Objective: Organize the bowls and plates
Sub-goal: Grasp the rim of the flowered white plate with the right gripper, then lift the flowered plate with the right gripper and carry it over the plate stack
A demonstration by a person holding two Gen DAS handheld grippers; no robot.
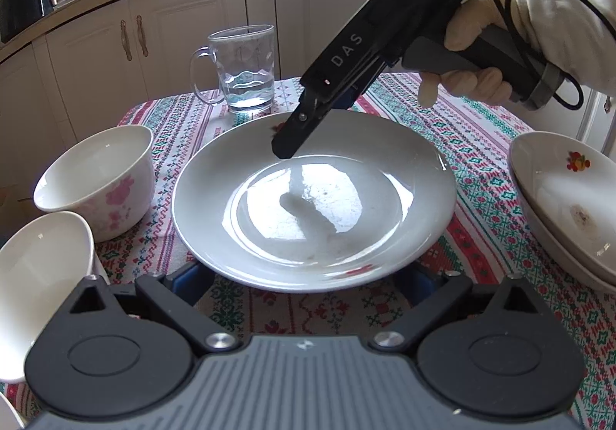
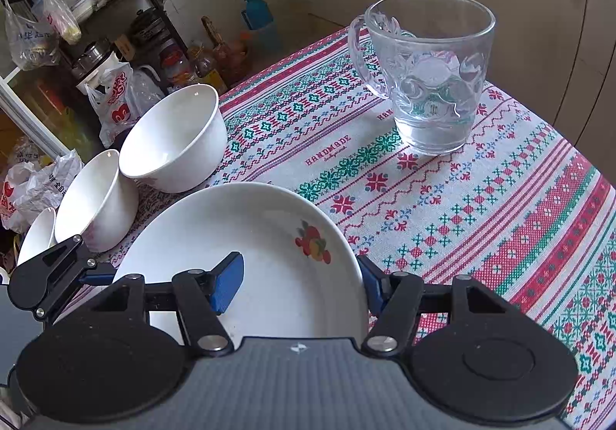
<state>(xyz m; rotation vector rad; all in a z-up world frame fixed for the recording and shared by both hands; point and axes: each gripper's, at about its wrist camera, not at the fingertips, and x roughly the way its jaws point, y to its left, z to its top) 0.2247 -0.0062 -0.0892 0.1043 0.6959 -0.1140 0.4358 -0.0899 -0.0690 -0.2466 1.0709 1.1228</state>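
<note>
A white plate lies on the patterned tablecloth in the left wrist view; it shows with a fruit motif in the right wrist view. My right gripper reaches over the plate's far rim; in its own view its blue pads straddle the rim, one inside, one outside, with a gap. My left gripper is open, its fingers spread under the plate's near rim. A floral bowl and a plain bowl stand left. Stacked plates sit right.
A glass mug with a little water stands behind the plate, also in the right wrist view. Several white bowls line the table's left edge. Kitchen cabinets lie beyond; cluttered shelves and bags stand past the edge.
</note>
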